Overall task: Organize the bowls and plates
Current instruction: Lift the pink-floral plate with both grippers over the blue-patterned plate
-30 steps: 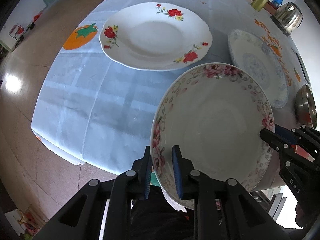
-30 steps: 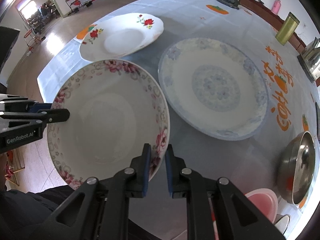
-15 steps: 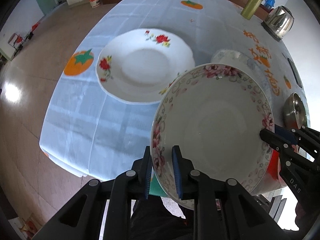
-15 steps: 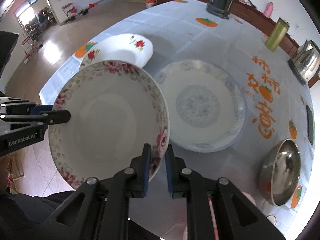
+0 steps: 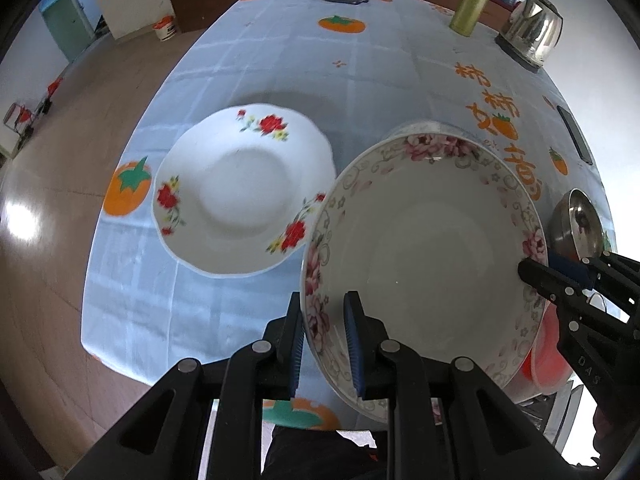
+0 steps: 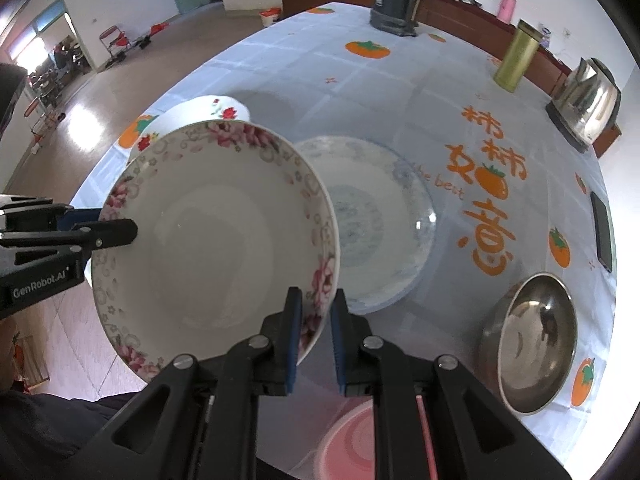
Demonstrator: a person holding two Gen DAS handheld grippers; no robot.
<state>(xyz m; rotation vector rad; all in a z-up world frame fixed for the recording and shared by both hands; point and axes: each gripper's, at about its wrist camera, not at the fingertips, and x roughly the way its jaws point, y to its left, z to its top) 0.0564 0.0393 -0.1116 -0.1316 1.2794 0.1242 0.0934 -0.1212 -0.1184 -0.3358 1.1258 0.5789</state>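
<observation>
Both grippers hold one white bowl with a pink flower rim (image 5: 424,256), lifted well above the table; it also shows in the right wrist view (image 6: 212,236). My left gripper (image 5: 323,344) is shut on its near left rim. My right gripper (image 6: 314,332) is shut on its opposite rim and shows at the right edge of the left wrist view (image 5: 560,276). A white plate with red flowers (image 5: 240,192) lies on the table at the left. A blue patterned plate (image 6: 372,220) lies below and right of the bowl.
A steel bowl (image 6: 528,340) and a pink bowl (image 6: 352,444) sit near the table's near right edge. A kettle (image 6: 588,92), a gold canister (image 6: 516,56) and a dark jug (image 6: 396,0) stand at the far side. A phone (image 6: 602,232) lies at the right.
Both grippers have lifted the pink-rimmed bowl higher, so the table and its plates look smaller and farther below. The grips on the rim are unchanged.
</observation>
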